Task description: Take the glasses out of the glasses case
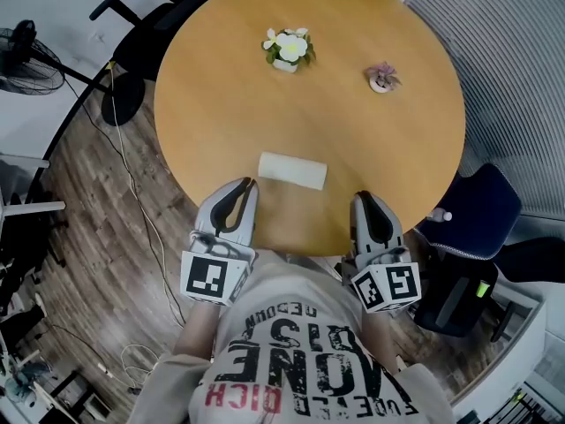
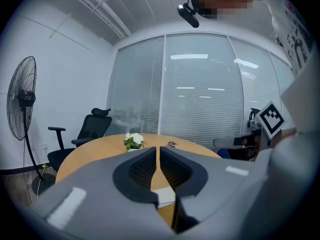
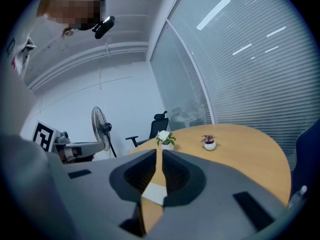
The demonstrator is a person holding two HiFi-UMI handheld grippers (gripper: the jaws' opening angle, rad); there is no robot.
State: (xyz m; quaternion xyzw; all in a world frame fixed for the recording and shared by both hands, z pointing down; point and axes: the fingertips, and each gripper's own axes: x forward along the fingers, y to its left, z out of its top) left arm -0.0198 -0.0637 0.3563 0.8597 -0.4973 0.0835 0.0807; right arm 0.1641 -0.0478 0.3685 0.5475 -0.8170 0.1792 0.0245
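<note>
A closed white glasses case lies flat on the round wooden table, near its front edge. My left gripper hovers at the table edge just left of the case, its jaws drawn together with nothing between them. My right gripper is over the edge to the right of the case, also shut and empty. In the left gripper view the case shows just beyond the closed jaws of the left gripper. The right gripper view shows the case the same way behind the right gripper.
A white flower pot and a small pink plant stand on the far half of the table. A black office chair is at the back left, a blue chair at the right, and a floor fan at the far left.
</note>
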